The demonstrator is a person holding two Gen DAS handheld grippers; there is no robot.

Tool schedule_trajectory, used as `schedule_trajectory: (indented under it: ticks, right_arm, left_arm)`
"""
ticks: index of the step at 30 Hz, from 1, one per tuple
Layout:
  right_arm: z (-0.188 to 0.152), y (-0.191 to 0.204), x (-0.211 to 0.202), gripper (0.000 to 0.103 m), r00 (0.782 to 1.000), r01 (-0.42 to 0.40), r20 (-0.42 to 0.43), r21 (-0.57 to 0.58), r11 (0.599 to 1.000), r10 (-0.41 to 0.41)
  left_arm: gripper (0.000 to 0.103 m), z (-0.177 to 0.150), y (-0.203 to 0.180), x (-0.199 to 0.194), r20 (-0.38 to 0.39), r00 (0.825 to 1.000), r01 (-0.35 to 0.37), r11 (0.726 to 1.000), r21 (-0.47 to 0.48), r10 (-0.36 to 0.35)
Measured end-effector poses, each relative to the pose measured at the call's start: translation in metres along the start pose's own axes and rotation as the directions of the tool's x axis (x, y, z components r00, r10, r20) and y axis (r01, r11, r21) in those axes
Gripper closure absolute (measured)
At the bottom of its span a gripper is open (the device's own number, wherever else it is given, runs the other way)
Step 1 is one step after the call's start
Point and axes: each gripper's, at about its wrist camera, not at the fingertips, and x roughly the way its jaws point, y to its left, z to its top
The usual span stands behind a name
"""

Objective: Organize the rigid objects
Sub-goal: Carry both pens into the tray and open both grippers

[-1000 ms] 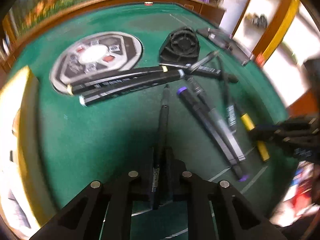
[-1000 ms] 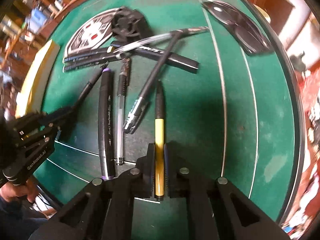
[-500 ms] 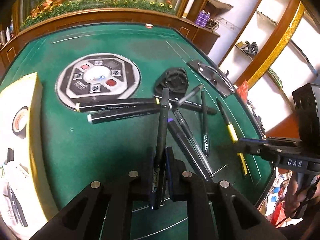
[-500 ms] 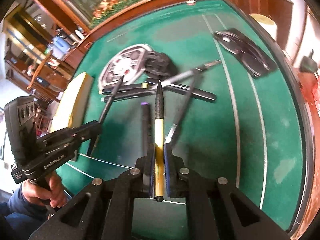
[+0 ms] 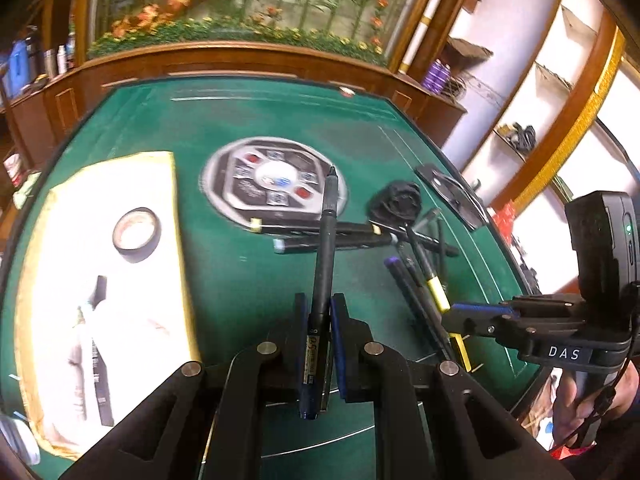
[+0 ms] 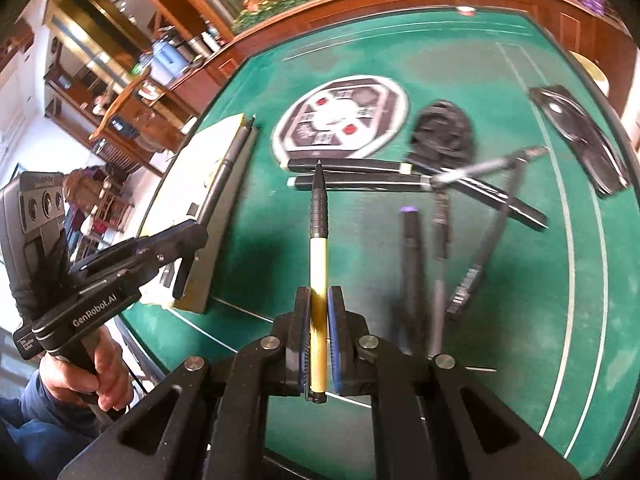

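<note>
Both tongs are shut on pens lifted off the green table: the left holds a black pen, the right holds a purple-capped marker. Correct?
Not quite. The right tongs are shut on a yellow and black pen, as the right wrist view shows; the purple-capped marker lies on the green table. The left tongs do hold a black pen.

A home-like lounge or games room; ahead of the tongs lies a green felt table [image 5: 248, 128] with a wooden rim [image 5: 224, 58] and white lines. Beyond it stands a flower display [image 5: 248, 8]; right of them, white shelves [image 5: 552, 92]; left, wooden cabinets [image 6: 120, 80].
</note>
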Motion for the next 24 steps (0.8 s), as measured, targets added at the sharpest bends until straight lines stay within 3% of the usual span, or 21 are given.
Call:
schedule_trajectory:
  ticks: [7, 13, 24]
  right_arm:
    - [0.014, 0.047, 0.023, 0.095, 0.998, -0.063, -0.024, -0.062, 0.996, 0.062]
    - [0.021, 0.090, 0.048, 0.095, 0.992, -0.116, -0.054, -0.121, 0.986, 0.110]
    - [0.033, 0.151, 0.091, 0.095, 0.988, -0.121, -0.123, -0.217, 0.969, 0.096]
  left_arm:
    - [0.092, -0.006, 0.053, -0.034, 0.044, 0.996, -0.068, 0.995, -0.071, 0.072]
    - [0.092, -0.025, 0.106, -0.054, 0.028, 0.989, -0.138, 0.980, -0.146, 0.143]
    - [0.092, -0.035, 0.163, -0.038, -0.047, 0.980, -0.200, 0.957, -0.208, 0.195]
